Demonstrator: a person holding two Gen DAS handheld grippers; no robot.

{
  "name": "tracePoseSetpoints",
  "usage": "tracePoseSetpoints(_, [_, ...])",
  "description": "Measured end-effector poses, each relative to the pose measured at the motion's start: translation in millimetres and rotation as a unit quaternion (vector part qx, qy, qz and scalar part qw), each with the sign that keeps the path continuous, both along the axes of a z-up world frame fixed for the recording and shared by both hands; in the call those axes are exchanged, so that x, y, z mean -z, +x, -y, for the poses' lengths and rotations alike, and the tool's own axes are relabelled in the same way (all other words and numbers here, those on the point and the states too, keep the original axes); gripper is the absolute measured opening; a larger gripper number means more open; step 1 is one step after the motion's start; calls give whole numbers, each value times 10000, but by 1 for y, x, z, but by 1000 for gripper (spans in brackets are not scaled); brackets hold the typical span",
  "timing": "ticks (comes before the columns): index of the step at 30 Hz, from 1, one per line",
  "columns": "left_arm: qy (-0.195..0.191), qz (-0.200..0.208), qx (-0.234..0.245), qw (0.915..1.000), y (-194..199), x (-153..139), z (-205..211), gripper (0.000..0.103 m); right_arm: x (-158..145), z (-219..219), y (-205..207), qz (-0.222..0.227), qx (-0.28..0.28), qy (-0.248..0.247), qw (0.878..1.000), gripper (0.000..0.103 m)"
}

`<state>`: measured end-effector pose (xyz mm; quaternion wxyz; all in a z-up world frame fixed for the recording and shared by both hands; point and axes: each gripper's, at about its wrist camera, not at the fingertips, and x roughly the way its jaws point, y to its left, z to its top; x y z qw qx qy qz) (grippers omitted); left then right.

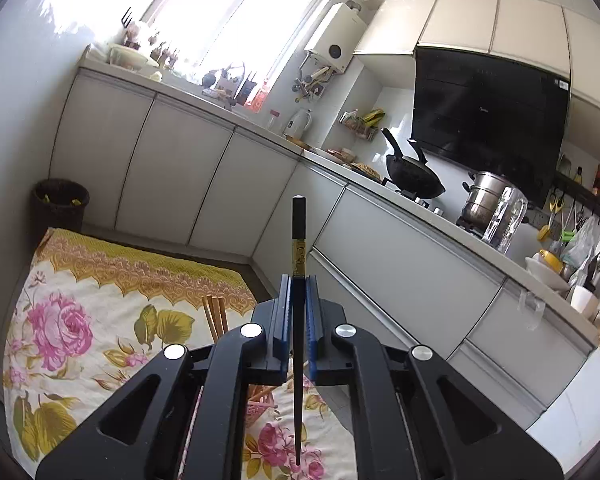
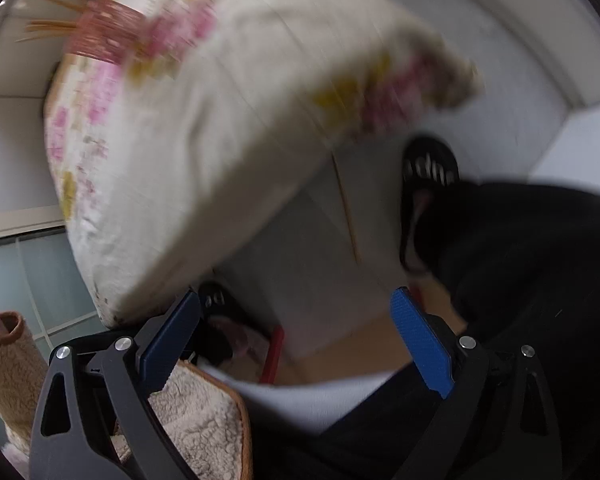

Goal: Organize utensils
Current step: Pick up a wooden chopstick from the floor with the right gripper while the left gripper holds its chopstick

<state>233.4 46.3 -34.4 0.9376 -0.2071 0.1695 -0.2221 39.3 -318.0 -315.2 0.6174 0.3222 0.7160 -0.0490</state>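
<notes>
My left gripper (image 1: 299, 292) is shut on a black chopstick (image 1: 298, 240) with a gold band, held upright above the floral tablecloth (image 1: 80, 320). Wooden chopsticks (image 1: 216, 316) stick up from a pink basket (image 1: 256, 408) mostly hidden behind the gripper. In the blurred right wrist view, my right gripper (image 2: 296, 332) is open and empty, pointing down past the table edge. The pink basket (image 2: 100, 32) with wooden chopsticks (image 2: 48, 24) shows at the top left on the tablecloth (image 2: 220, 120). A single wooden chopstick (image 2: 346, 208) lies on the floor below.
Kitchen cabinets (image 1: 180, 176) and a counter with a wok (image 1: 414, 178), steel pot (image 1: 486, 200) and kettle (image 1: 300, 124) line the far side. A dark bin (image 1: 60, 204) stands on the floor. The person's slippered feet (image 2: 428, 184) and a fleecy cushion (image 2: 196, 412) are below the right gripper.
</notes>
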Motion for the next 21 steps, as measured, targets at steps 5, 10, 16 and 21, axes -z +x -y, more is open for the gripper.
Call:
tracePoseSetpoints(5, [-59, -165, 185, 9997, 1, 13, -10, 6, 128, -18, -12, -1311, 1180, 497, 9831, 93])
tracePoseSetpoints(10, [55, -378, 197, 9991, 6, 31, -17, 6, 239, -37, 0, -1724, 650, -364, 9822, 93])
tracePoseSetpoints(16, [214, -707, 329, 9967, 20, 53, -5, 6, 303, -23, 18, -1389, 142, -1362, 9808, 92])
tracePoseSetpoints(21, [446, -884, 599, 9933, 29, 68, 22, 6, 322, -33, 53, -809, -509, -1603, 9824, 85])
